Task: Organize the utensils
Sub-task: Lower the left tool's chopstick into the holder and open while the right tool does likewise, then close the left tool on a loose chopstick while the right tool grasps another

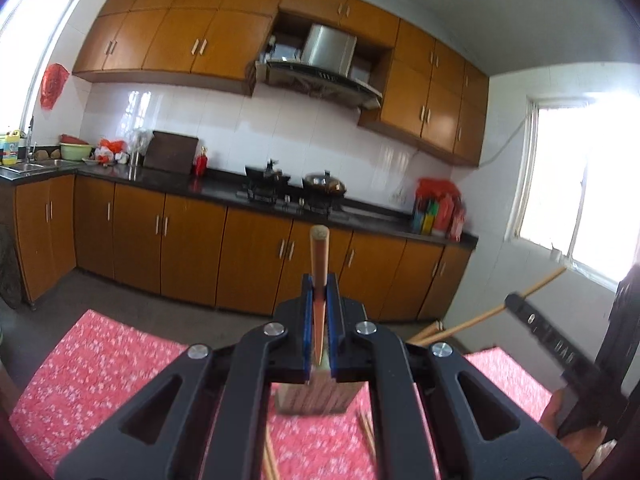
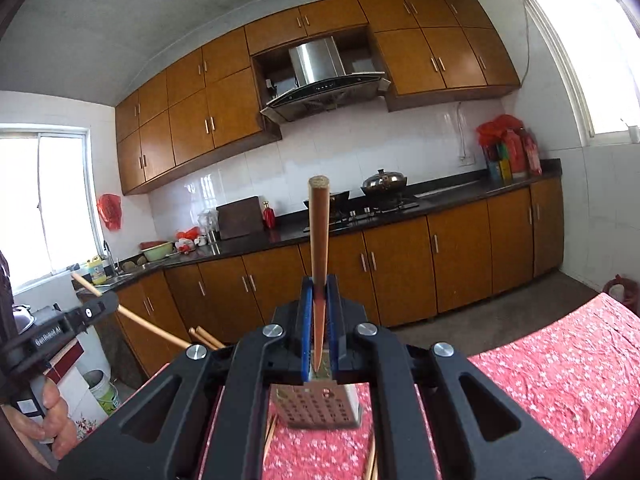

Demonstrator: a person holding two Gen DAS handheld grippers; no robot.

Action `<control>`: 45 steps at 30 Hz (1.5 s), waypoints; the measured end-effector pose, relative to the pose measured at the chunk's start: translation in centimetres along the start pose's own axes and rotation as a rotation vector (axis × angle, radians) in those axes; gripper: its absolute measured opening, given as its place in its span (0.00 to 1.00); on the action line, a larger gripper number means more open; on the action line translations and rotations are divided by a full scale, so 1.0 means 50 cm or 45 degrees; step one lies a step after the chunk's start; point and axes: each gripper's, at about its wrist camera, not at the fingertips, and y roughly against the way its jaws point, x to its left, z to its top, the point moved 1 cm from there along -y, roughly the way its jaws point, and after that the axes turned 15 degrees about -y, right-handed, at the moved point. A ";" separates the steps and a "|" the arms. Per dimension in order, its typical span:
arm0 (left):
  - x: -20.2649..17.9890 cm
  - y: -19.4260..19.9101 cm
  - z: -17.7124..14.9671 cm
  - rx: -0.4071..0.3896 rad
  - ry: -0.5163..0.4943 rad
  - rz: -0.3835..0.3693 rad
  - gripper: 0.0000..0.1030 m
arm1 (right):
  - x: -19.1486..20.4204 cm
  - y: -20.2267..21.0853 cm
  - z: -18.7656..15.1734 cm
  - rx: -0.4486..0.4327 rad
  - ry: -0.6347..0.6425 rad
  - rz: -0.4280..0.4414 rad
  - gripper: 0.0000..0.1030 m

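My left gripper [image 1: 319,285] is shut on a brown wooden chopstick [image 1: 319,252] that points up and forward, above a perforated utensil holder [image 1: 312,398] on the red flowered tablecloth [image 1: 100,364]. My right gripper [image 2: 319,285] is shut on another chopstick [image 2: 318,224], above the same holder [image 2: 316,406]. The right gripper with its chopstick shows at the right of the left wrist view [image 1: 516,304]; the left one shows at the left of the right wrist view [image 2: 100,308]. Loose chopsticks [image 2: 370,460] lie on the cloth beside the holder.
The table sits in a kitchen with orange cabinets [image 1: 192,232], a dark counter [image 1: 168,182], a gas stove with a wok [image 1: 324,184] and a range hood [image 1: 324,64]. A dark chair back [image 1: 624,320] stands at the right. A white bucket [image 2: 102,392] stands on the floor at the left.
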 end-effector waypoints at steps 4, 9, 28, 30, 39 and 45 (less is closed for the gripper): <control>-0.007 -0.048 0.007 0.002 -0.005 0.026 0.07 | 0.005 -0.054 -0.007 0.032 0.021 -0.031 0.07; -0.007 -0.125 -0.025 0.106 0.008 0.021 0.07 | 0.004 -0.111 -0.029 0.115 0.034 -0.076 0.07; 0.017 -0.139 -0.047 0.146 0.027 0.064 0.21 | -0.003 -0.099 -0.029 0.110 0.036 -0.131 0.31; 0.021 -0.124 -0.044 0.138 0.027 0.078 0.21 | -0.007 -0.083 -0.029 0.104 0.036 -0.136 0.32; 0.039 -0.051 -0.108 0.205 -0.027 0.160 0.25 | -0.078 -0.028 -0.108 0.226 -0.012 -0.237 0.32; 0.044 -0.059 -0.268 0.455 -0.105 0.183 0.25 | -0.169 -0.053 -0.266 0.551 -0.065 -0.356 0.31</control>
